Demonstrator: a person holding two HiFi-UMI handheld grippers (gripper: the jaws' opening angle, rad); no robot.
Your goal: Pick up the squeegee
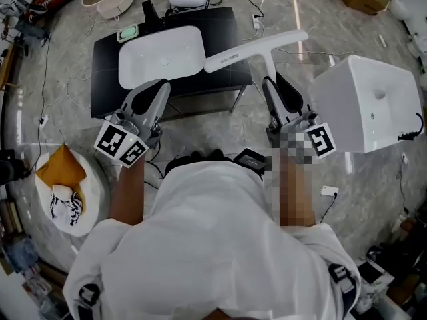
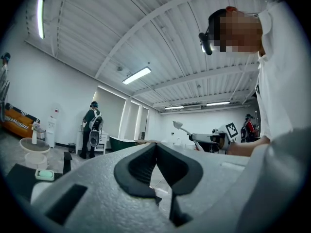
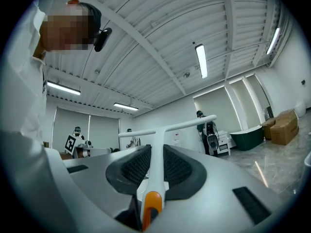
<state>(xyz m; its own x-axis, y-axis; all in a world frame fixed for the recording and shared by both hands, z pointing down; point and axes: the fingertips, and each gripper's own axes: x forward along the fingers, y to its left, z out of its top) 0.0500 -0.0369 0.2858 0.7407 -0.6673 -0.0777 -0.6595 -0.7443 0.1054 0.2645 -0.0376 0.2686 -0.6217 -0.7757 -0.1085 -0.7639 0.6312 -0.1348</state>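
The squeegee (image 1: 257, 49) is white with a long blade and an orange handle end. It hangs over the right edge of the black table, its blade crosswise and well off the floor. My right gripper (image 1: 271, 85) is shut on its handle just below the blade. In the right gripper view the handle (image 3: 156, 164) runs up between the black pads to the blade, and the right gripper (image 3: 156, 152) clamps it. My left gripper (image 1: 159, 89) hovers at the table's front edge, shut and empty. Its pads (image 2: 138, 166) meet at the tips, and the squeegee (image 2: 179, 125) shows far off to the right.
A black table (image 1: 220, 25) carries a white sink basin (image 1: 160, 55) and a green soap dish (image 1: 128, 32). Another white basin (image 1: 370, 102) stands at the right. A round white stool with an orange cloth (image 1: 67, 189) is at the left. Cables cross the marble floor; people stand far off.
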